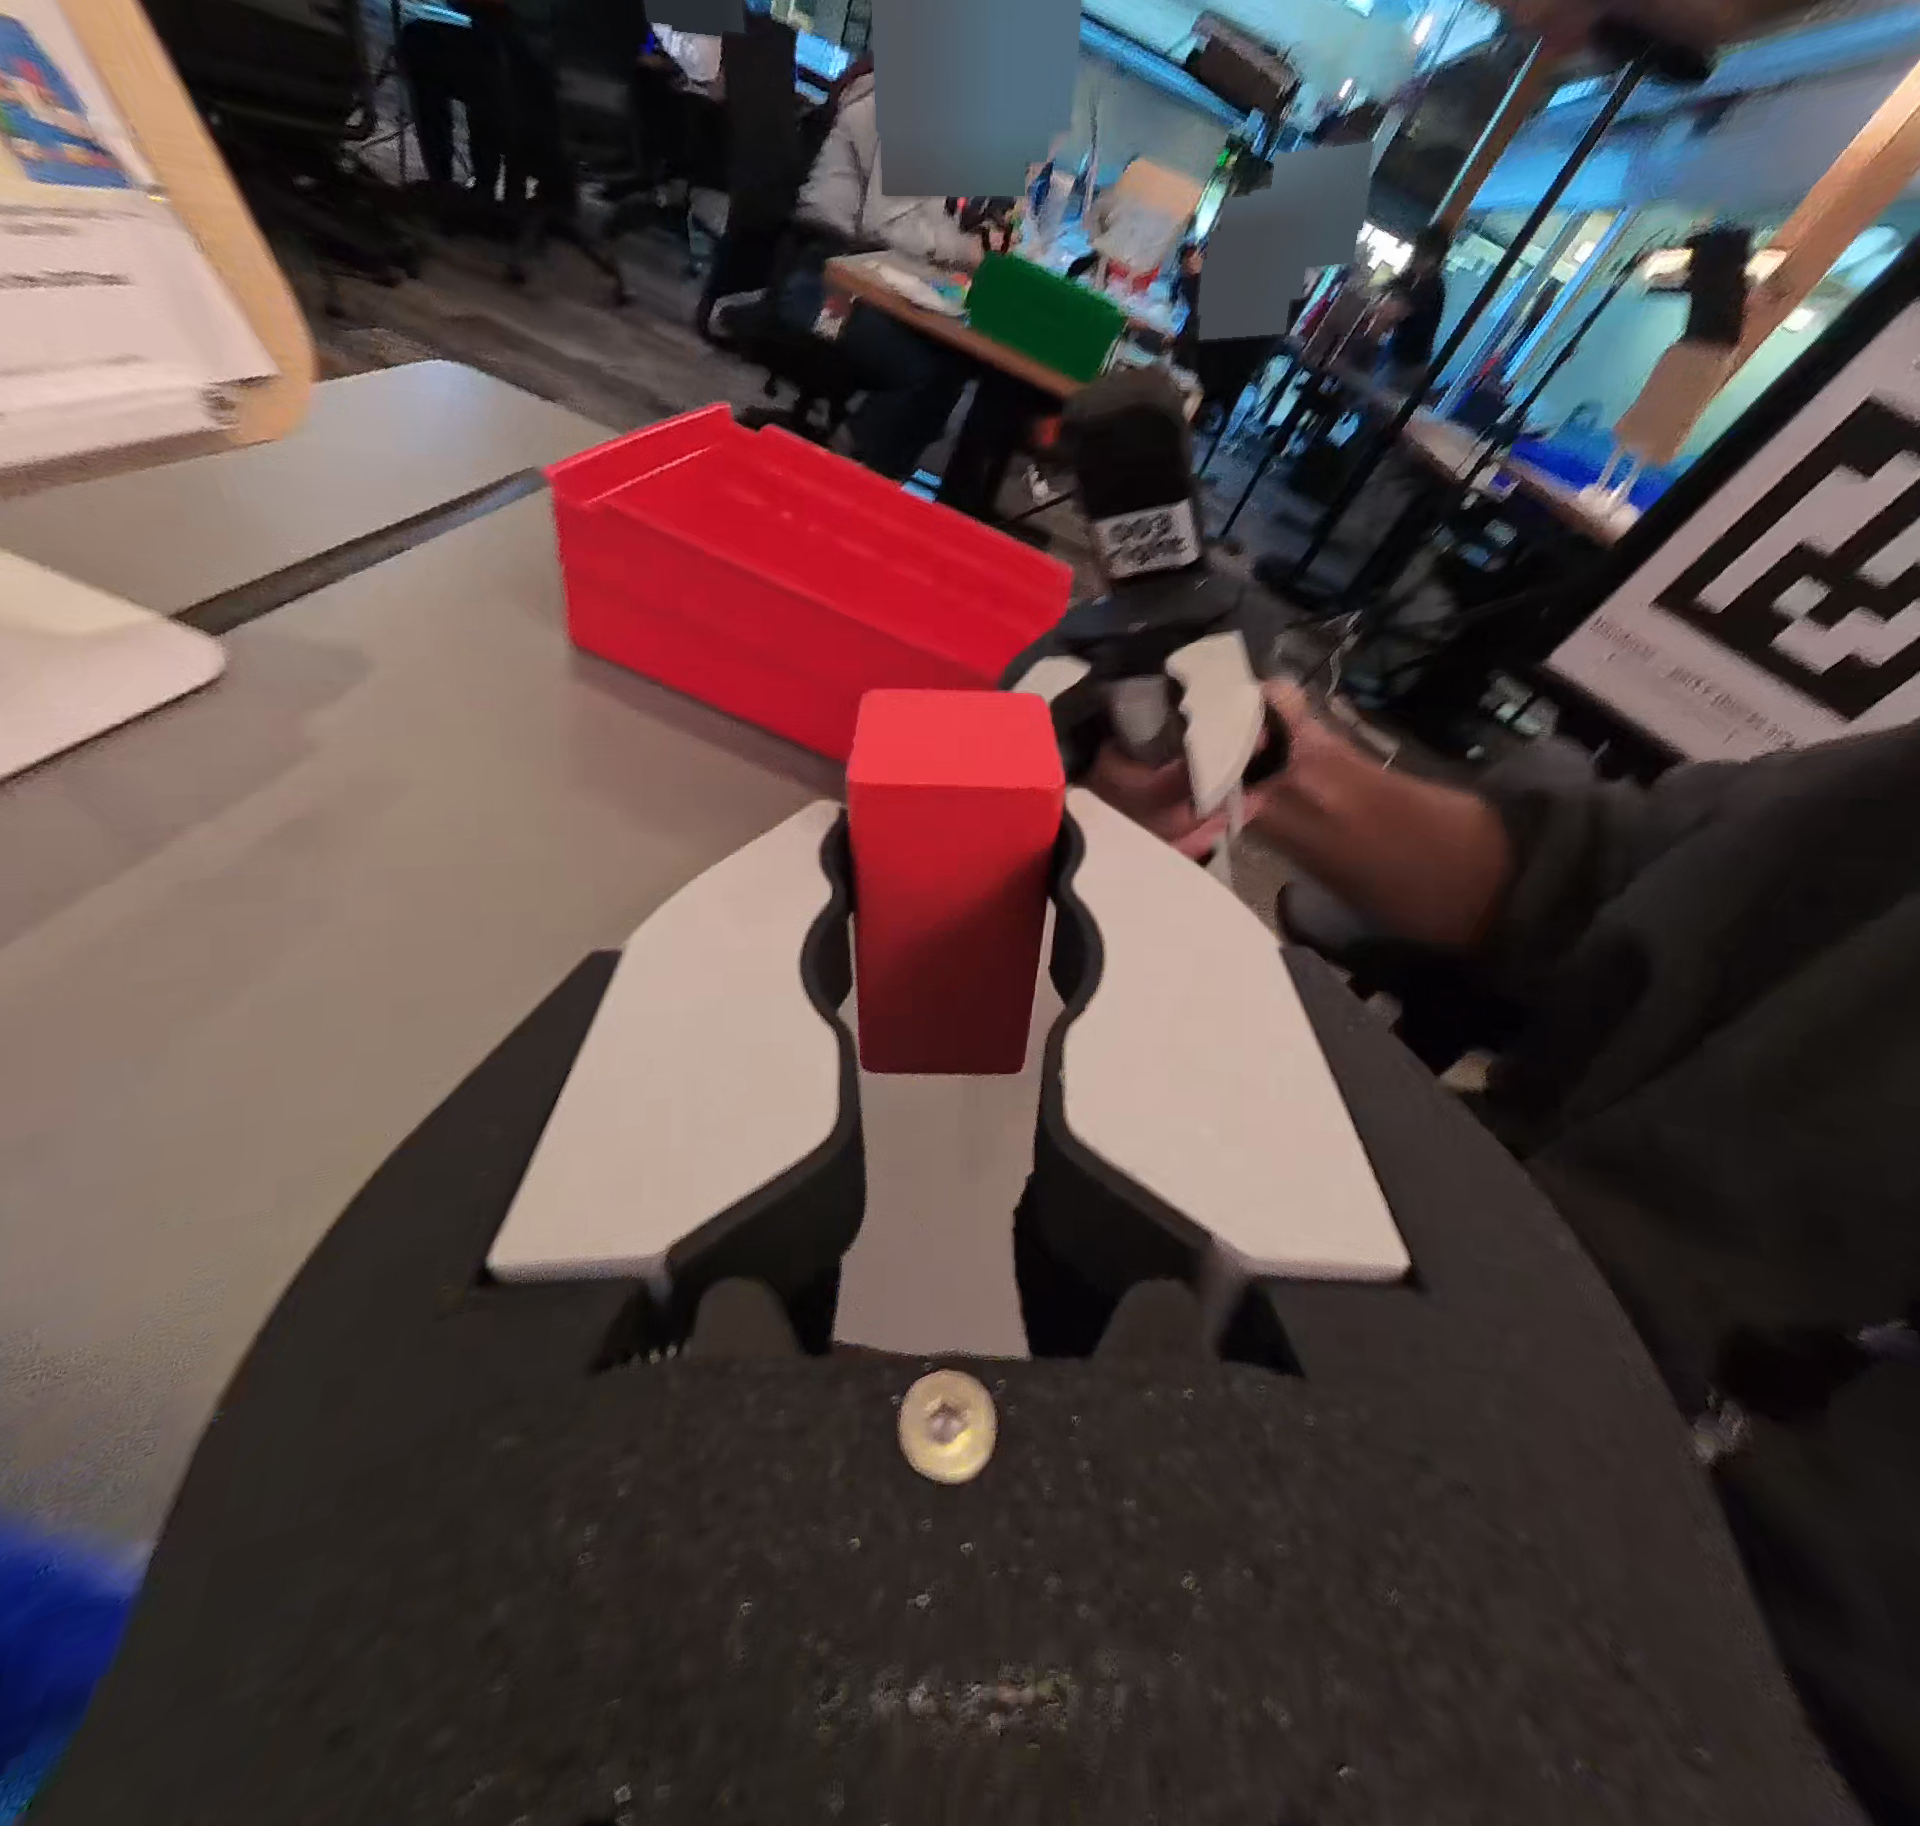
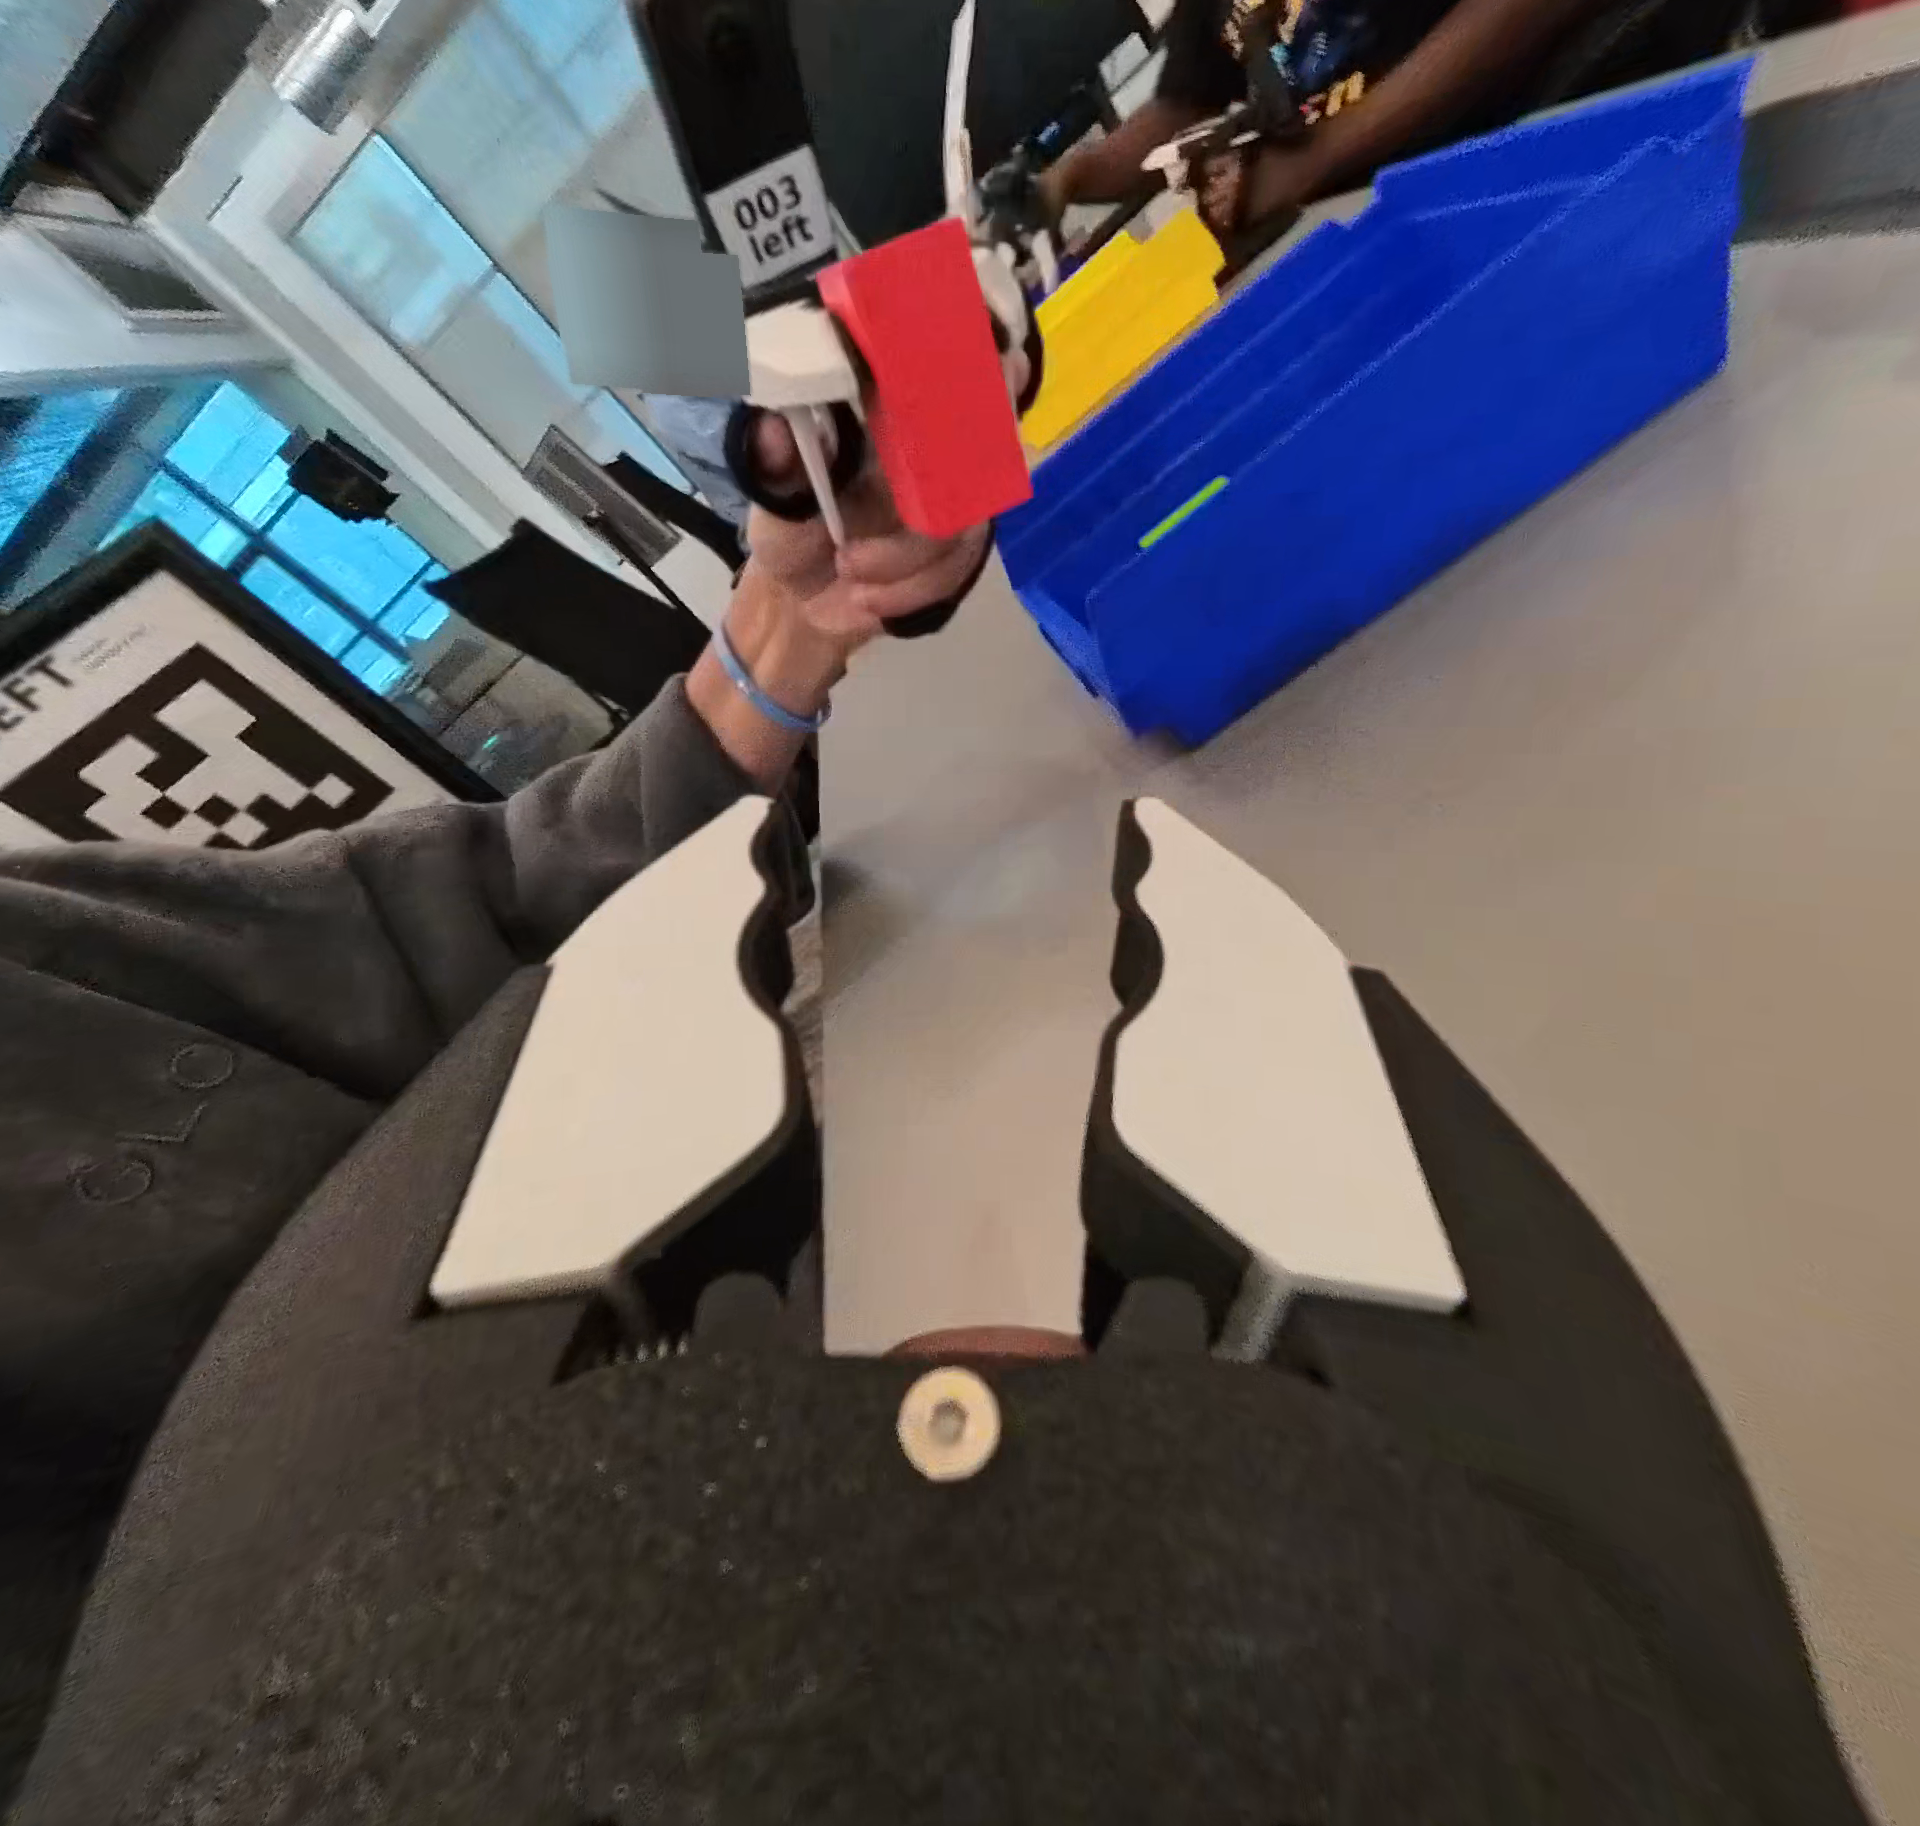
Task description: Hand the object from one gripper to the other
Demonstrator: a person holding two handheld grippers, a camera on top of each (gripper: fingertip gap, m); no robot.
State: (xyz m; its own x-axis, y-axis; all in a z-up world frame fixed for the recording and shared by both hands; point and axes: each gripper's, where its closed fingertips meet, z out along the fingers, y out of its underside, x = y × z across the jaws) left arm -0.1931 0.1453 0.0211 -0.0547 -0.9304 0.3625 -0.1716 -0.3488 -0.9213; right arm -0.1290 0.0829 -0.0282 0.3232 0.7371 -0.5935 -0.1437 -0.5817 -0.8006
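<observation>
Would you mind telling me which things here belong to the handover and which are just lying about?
Part of the job:
- red block, clamped in the left gripper
- right gripper, open and empty, apart from the block

Just lying about:
- red bin on the grey table
- blue bin
- yellow bin behind it

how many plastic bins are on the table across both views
3: a red bin beyond the left gripper's red block, a blue bin ahead of the right gripper, a yellow bin behind it. Others may be out of view.
</observation>
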